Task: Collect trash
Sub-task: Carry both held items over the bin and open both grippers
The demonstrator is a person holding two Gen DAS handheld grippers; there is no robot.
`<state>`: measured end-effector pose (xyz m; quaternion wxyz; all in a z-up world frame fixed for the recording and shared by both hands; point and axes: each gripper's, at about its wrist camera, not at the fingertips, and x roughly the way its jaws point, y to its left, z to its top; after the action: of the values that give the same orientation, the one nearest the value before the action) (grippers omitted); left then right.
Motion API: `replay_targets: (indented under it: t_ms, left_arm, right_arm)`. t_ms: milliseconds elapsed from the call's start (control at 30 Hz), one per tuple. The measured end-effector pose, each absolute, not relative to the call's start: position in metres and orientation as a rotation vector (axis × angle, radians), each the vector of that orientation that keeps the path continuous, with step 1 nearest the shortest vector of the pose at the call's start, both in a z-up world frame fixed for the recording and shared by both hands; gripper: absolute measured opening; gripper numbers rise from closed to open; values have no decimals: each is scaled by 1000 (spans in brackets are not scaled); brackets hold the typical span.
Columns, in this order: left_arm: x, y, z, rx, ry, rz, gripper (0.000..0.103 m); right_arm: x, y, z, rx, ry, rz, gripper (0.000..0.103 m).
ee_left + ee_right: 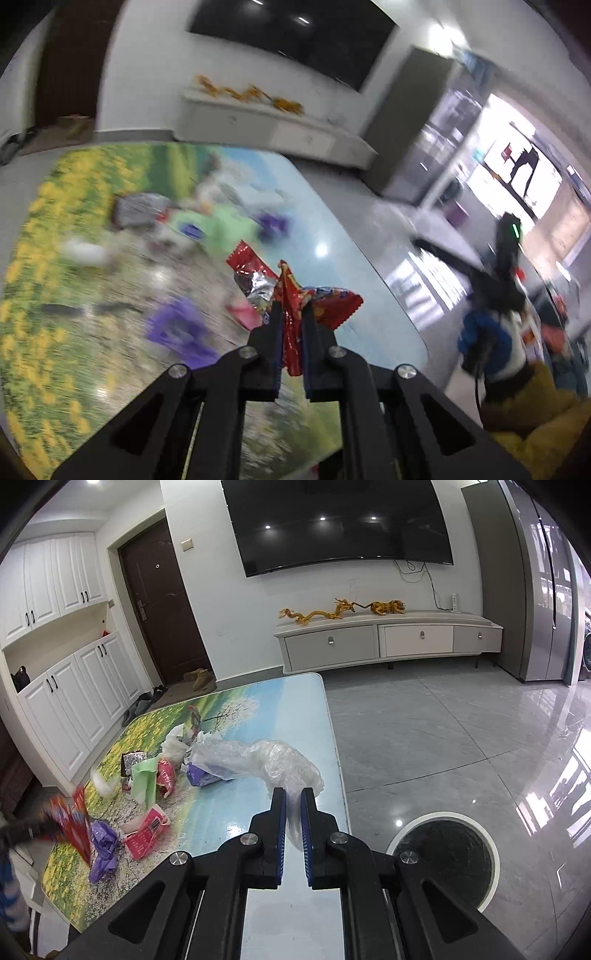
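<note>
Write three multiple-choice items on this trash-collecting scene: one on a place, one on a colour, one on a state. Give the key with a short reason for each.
1. Where is the round black bin?
A. On the floor beside the table's edge
B. On the table
C. On the TV cabinet

2. What colour is the snack wrapper in the left gripper?
A. Green
B. Red
C. White

3. What is the right gripper doing?
A. Standing open over the table
B. Shut on nothing
C. Shut on the clear plastic bag

Key:
1 A: the right wrist view shows the bin on the grey tiles, right of the table.
2 B: the left wrist view shows red foil pinched between the jaws.
3 C: a fold of the clear bag sits between the closed jaws.
</note>
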<state>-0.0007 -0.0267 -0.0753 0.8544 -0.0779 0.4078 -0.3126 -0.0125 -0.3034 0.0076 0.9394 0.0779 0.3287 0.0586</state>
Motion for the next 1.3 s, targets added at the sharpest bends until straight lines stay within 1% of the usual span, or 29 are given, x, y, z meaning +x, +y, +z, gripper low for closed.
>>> replay_targets:
  t_ms: [100, 267, 533, 800, 900, 967, 1067, 1100, 1133, 1167, 1200, 1233, 1267, 1300]
  left_arm:
    - [-10, -49, -79, -132, 870, -737, 8]
    - [-8, -63, -66, -104, 849, -744, 8]
    - [19, -110, -51, -6, 848, -744, 8]
    - [63, -214, -38, 76, 831, -806, 9]
    - [79, -265, -41, 87, 847, -855, 9]
    - [86, -293, -47, 103, 860, -874, 11]
    - [97, -339, -62, 117, 882, -909, 22]
    - [101, -355, -68, 121, 893, -917, 31]
    - [104, -364, -73, 123, 902, -921, 46]
    - [107, -373, -79, 121, 911, -922, 53]
    - [111, -383, -86, 112, 923, -926, 58]
    - [113, -389, -91, 108, 934, -932, 58]
    - [115, -393, -95, 103, 945, -937, 59]
    - [117, -397, -99, 99, 959, -939, 58]
  right_arm:
    - [-13, -307, 10, 155, 667, 111, 8]
    - [-16, -314, 10, 169, 651, 94, 8]
    - [-22, -353, 2, 209, 641, 17, 8]
    - [-30, -421, -28, 261, 680, -143, 9]
    - [-30, -441, -44, 283, 711, -181, 9]
    - [-31, -456, -58, 303, 734, -206, 9]
    - [-28, -473, -76, 334, 766, -236, 10]
    - [-27, -480, -83, 338, 779, -247, 10]
    - [-25, -484, -89, 341, 790, -255, 10]
    - [-23, -491, -96, 348, 800, -265, 13]
    - [-22, -496, -100, 353, 807, -274, 23]
    - [-21, -500, -106, 358, 817, -287, 28]
    - [-22, -505, -109, 363, 822, -294, 37]
    - [-24, -508, -113, 370, 825, -302, 39]
